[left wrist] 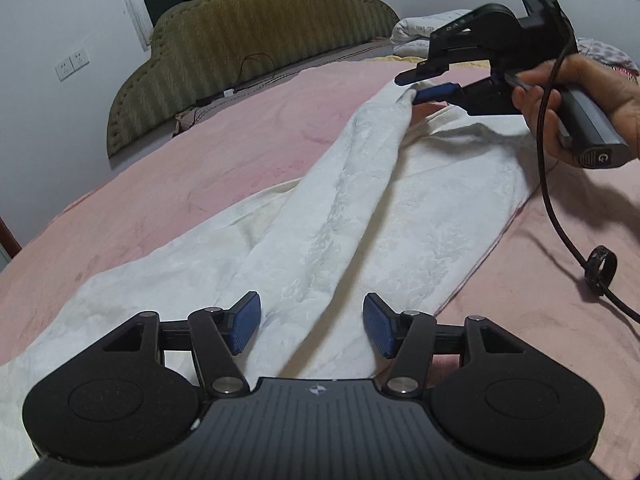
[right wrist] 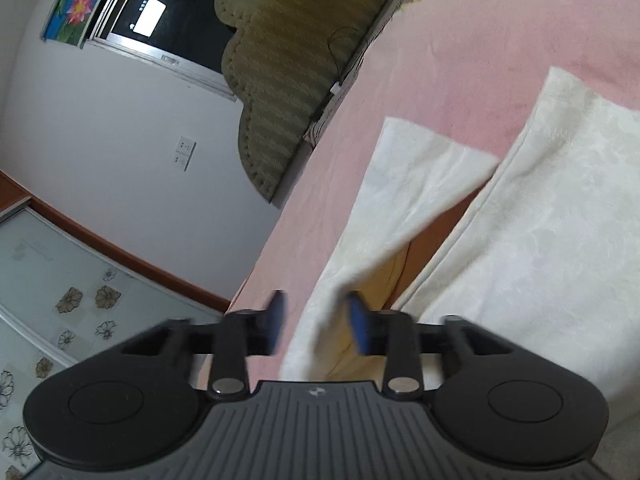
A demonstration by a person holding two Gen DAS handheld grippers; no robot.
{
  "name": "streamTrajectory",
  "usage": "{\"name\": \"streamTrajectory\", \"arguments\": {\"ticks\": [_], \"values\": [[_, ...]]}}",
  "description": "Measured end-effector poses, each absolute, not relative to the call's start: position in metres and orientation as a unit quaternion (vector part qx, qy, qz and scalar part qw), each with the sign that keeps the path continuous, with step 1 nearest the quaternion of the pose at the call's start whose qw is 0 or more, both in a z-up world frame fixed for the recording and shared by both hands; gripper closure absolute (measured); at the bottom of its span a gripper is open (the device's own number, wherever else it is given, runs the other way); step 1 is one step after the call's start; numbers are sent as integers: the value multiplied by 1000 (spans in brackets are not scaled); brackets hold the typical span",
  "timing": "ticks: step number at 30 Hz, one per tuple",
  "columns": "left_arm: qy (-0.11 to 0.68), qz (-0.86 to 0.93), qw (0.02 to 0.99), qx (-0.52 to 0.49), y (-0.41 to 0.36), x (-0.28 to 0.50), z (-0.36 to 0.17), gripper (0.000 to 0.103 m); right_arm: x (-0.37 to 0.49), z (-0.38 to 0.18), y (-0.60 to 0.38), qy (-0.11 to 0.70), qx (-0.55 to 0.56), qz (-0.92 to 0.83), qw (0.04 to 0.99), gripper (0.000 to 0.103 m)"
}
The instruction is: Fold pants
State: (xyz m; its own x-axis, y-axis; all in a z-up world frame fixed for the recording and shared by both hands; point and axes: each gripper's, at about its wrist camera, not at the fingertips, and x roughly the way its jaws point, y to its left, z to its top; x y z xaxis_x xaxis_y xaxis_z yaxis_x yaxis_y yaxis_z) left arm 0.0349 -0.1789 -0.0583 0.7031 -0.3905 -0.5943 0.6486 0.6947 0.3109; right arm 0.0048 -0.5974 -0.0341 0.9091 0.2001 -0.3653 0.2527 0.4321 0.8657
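The pink bedsheet (left wrist: 168, 184) fills everything ahead of both sets of fingers, bare and roomy out to the left of the left fingers, running up to the olive padded headboard (left wrist: 248, 40) at the far edge. On it lie the white pants (left wrist: 360, 216), spread lengthwise away from the left gripper (left wrist: 311, 330), one leg lying flat on the sheet to the left, the other ridged up and running to the far right. That left gripper sits low over the near end of the cloth, its blue pads (left wrist: 245, 322) standing well apart with fabric under the gap, nothing pressed between them. Far ahead and right, the right gripper (left wrist: 414, 86), held in a hand (left wrist: 580, 96), has its fingers drawn narrow with a raised corner of the pants between the tips. From the right wrist view the right gripper (right wrist: 316, 320) is blurred, cloth edge lying between the pads; whether they truly pinch it there, cannot tell. A black cable (left wrist: 560, 216) trails over the sheet, right of the pants' edge.
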Motion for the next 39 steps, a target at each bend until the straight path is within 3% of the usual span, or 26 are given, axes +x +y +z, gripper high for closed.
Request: {"name": "streamTrajectory", "arguments": {"ticks": [4, 9, 14, 18, 21, 25, 28, 35, 39], "values": [[243, -281, 893, 254, -185, 43, -61, 43, 8, -33, -596, 220, 516, -33, 827, 85], [260, -271, 902, 214, -186, 54, -57, 64, 15, -40, -594, 267, 496, -67, 823, 85], [248, -274, 905, 209, -186, 50, -56, 71, 28, -54, -613, 241, 538, -98, 802, 84], [249, -262, 911, 199, -187, 52, -57, 92, 44, -63, -630, 224, 563, -115, 787, 84], [251, -240, 923, 162, -181, 61, -53, 96, 62, -42, -632, 228, 529, -103, 811, 95], [224, -225, 942, 109, -169, 56, -36, 99, 55, 31, -616, 137, 434, -53, 889, 95], [226, -254, 931, 135, -174, 42, -32, 99, 13, 60, -604, 93, 364, -35, 926, 96], [244, -330, 892, 190, -190, 7, -52, 94, -98, -6, -639, 207, 415, -143, 874, 95], [250, -334, 884, 212, -193, 3, -62, 95, -128, -35, -636, 220, 448, -165, 851, 95]]}}
